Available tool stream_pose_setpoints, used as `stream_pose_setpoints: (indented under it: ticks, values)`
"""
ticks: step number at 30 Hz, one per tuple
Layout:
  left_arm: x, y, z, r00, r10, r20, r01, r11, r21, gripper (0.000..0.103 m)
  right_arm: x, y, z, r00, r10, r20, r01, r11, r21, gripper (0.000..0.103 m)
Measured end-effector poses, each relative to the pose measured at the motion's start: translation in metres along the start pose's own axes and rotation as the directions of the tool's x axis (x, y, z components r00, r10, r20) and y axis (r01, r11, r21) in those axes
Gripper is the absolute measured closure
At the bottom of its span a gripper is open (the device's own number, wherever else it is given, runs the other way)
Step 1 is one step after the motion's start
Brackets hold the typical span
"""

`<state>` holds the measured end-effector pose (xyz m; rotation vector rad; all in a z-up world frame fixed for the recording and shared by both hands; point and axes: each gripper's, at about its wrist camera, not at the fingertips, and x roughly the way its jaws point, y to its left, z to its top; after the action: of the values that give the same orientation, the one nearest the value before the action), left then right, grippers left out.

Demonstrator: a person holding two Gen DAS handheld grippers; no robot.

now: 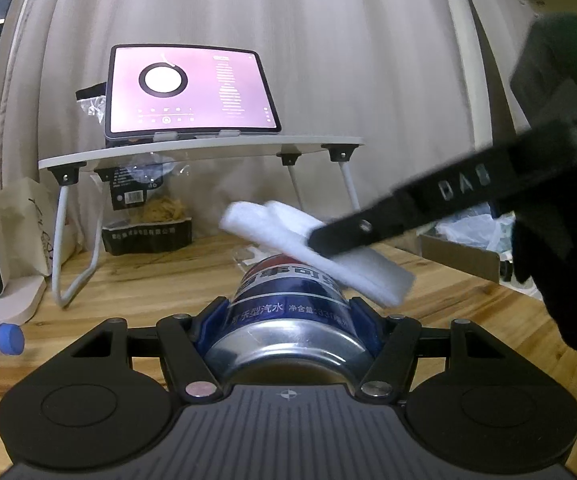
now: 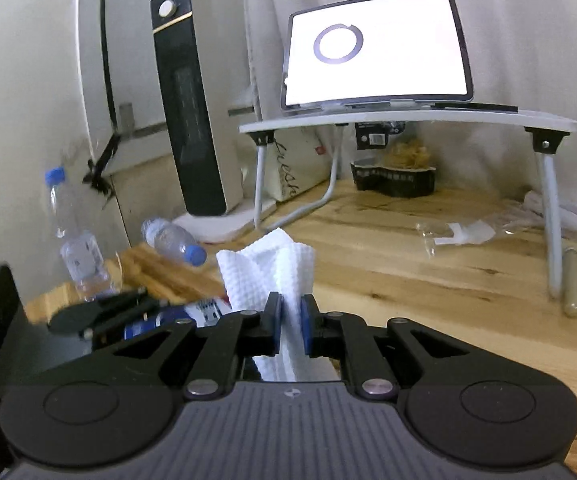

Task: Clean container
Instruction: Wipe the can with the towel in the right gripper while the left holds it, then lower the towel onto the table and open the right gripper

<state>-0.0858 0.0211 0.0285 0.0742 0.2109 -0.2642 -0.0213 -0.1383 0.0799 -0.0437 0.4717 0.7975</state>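
Wooden tabletop (image 1: 160, 280) is stretching under pale curtains. At lower centre my left gripper (image 1: 288, 312) is clamping the blue soda can (image 1: 288, 300), while my right gripper (image 2: 290, 320) is pinching a white cloth (image 1: 312, 248) and laying it across the can's top.

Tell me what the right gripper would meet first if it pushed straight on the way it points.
Probably the bare wooden tabletop. The right gripper, shut on the white waffle-weave cloth, points slightly downward. The toppled clear plastic bottle with a blue cap lies left of that line, though depth is unclear.
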Motion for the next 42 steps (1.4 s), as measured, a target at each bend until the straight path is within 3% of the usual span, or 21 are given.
stream_pose_setpoints:
  ticks: [9, 13, 22, 26, 31, 33, 36, 42]
  values:
    - [0.000, -0.001, 0.000, 1.000, -0.009, -0.005, 0.009, 1.000, 0.005, 0.036, -0.009, 0.060, 0.001, 0.979, 0.193, -0.066, -0.200, 0.972, -0.122, 0.089]
    - [0.000, -0.002, 0.000, 1.000, -0.013, -0.002, 0.013, 1.000, 0.008, 0.036, -0.009, 0.063, 0.004, 0.986, 0.152, -0.066, -0.160, 0.975, -0.157, 0.089]
    - [-0.001, -0.002, 0.000, 1.000, -0.016, 0.006, 0.016, 1.000, 0.011, 0.036, 0.026, 0.033, 0.015, 0.999, -0.033, -0.019, 0.029, 0.979, -0.200, 0.089]
    - [-0.001, -0.001, 0.001, 1.000, -0.015, 0.006, 0.015, 1.000, 0.006, 0.036, 0.021, 0.033, 0.013, 1.000, -0.010, -0.023, 0.006, 0.986, -0.165, 0.089]
    - [0.000, 0.000, 0.001, 1.000, -0.015, -0.001, 0.015, 1.000, -0.003, 0.036, 0.002, 0.057, 0.005, 0.989, 0.132, -0.063, -0.140, 0.979, -0.150, 0.089]
    - [-0.001, 0.000, 0.001, 1.000, -0.015, 0.002, 0.015, 1.000, -0.002, 0.036, -0.004, 0.058, 0.003, 0.975, 0.209, -0.073, -0.216, 0.970, -0.111, 0.089]
    - [-0.001, 0.002, 0.001, 1.000, -0.011, 0.003, 0.011, 1.000, -0.010, 0.036, -0.008, 0.049, 0.001, 0.978, 0.203, -0.050, -0.206, 0.975, -0.082, 0.089]
    - [-0.004, 0.003, 0.001, 1.000, 0.003, 0.020, -0.003, 1.000, -0.018, 0.036, 0.002, -0.002, 0.000, 0.997, 0.072, 0.015, -0.073, 0.997, 0.030, 0.089]
